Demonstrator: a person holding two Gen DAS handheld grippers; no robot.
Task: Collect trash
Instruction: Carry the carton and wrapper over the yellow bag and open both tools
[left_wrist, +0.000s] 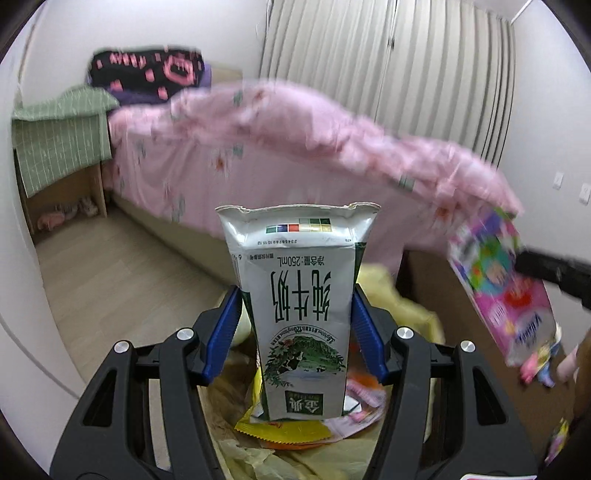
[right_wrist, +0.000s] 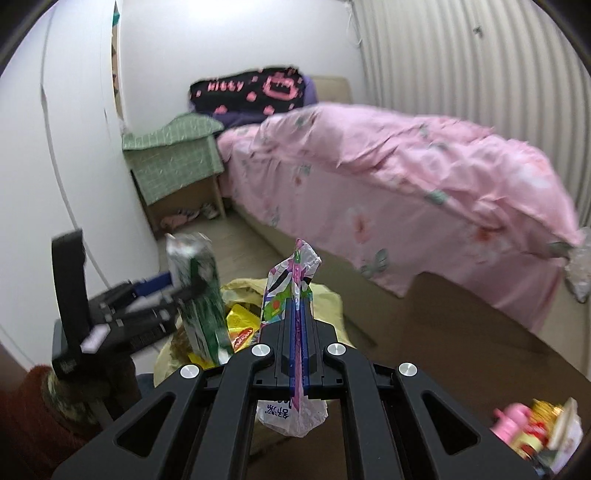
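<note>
While both loads hover over the bag (right_wrist: 325, 295) | left gripper (left_wrist: 295, 314) clamps carton (left_wrist: 299, 295) | right gripper (right_wrist: 297, 317) pinches wrapper (right_wrist: 291, 273) | step: drop-off | next: part fingers above bag mouth.

Not legible or not fully seen, from my two wrist views:

- Milk carton (left_wrist: 301, 314) between my left gripper (left_wrist: 297, 332) blades: its foot covers the wrappers lying in the yellow bag (left_wrist: 402, 295) under it; the bag's mouth is mostly hidden behind my own frame.
- Pink snack packet (left_wrist: 498, 291): smeared by motion in the left view, print unreadable. In the right view my right gripper (right_wrist: 297, 314) covers its middle; only the crumpled top and bottom show.
- Bedspread (left_wrist: 280, 147): blurred, pattern vague.
- Shoes (right_wrist: 188, 216) under the bedside table: too small to count.
- Pink and gold items (right_wrist: 535, 428): blurred, cut off at the lower right edge, unidentifiable.
- Sleeve (right_wrist: 26, 413): cropped at the left edge.
</note>
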